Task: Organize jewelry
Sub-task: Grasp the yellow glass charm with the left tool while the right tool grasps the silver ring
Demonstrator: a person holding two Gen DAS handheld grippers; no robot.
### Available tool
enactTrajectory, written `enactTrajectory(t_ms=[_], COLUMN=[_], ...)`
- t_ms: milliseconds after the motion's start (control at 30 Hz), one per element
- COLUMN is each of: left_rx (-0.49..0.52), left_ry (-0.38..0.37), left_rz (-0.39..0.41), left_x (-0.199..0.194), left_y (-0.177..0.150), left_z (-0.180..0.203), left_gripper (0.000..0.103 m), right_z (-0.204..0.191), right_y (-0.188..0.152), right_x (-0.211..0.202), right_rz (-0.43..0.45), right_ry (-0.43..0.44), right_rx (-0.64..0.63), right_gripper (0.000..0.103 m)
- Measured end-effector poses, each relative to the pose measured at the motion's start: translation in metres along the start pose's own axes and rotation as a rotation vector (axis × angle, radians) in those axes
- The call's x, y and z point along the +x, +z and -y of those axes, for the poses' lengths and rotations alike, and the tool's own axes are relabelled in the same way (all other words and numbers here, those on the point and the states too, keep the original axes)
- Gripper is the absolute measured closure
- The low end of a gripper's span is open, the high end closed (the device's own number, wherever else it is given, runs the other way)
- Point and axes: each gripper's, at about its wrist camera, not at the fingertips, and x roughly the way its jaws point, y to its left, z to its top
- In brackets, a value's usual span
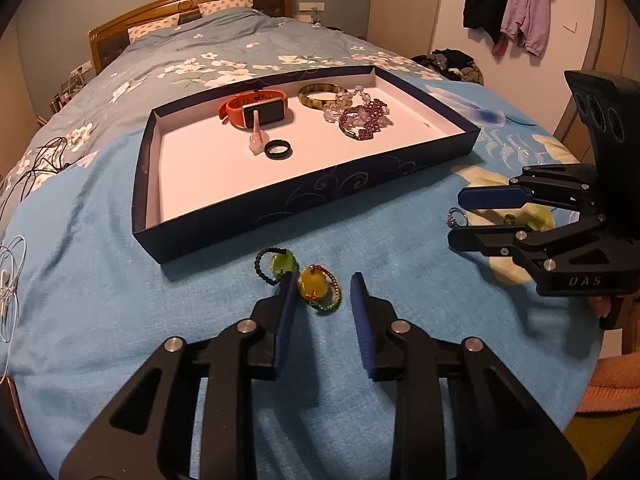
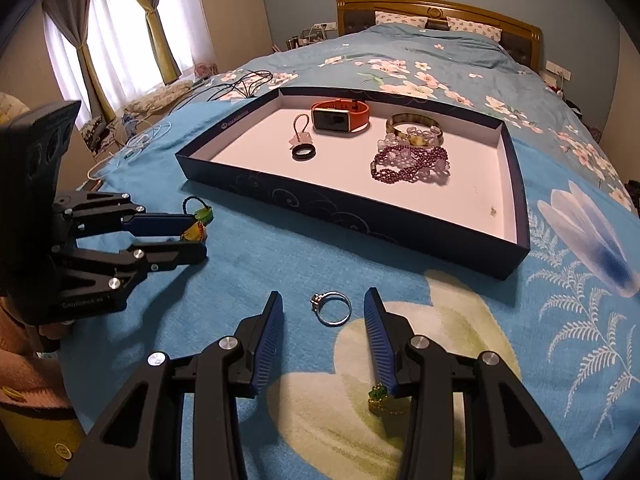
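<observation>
Two bead-cord pendants lie on the blue bedspread, one green [image 1: 282,264] and one yellow [image 1: 314,284]. My left gripper [image 1: 323,284] is open around the yellow pendant, whose left side touches the left finger, with a gap to the right pad. The same gripper [image 2: 201,236] shows at the left of the right wrist view. A silver ring [image 2: 331,309] lies flat between the fingers of my open right gripper [image 2: 323,296], touching neither pad. In the left wrist view the right gripper [image 1: 455,219] is at the right edge. The dark blue tray [image 1: 280,208] lies beyond both.
The tray [image 2: 360,220] holds an orange watch [image 2: 340,119], a black ring [image 2: 303,153], a pink charm [image 2: 300,136], a bangle [image 2: 414,126] and purple bead bracelets [image 2: 412,164]. A small green trinket [image 2: 380,394] lies by my right finger. Cables [image 1: 12,280] trail at the bed's left side.
</observation>
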Motion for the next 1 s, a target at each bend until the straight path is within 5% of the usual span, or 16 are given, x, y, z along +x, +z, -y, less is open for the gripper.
enactTrajectory(t_ms=[433, 1000], left_rx=[-0.003, -0.023], left_ry=[0.008, -0.015], left_rz=[0.003, 0.035], left_x=[0.0, -0.006], left_y=[-0.001, 0.0], left_z=[-0.001, -0.002], left_gripper=[0.084, 0.084], right_z=[-0.002, 0.005], right_y=[0.0, -0.001], right_x=[0.001, -0.017], right_rz=[-0.005, 0.068], right_ry=[-0.041, 0.005], right_rx=[-0.037, 0.013], right_gripper=[0.084, 0.084])
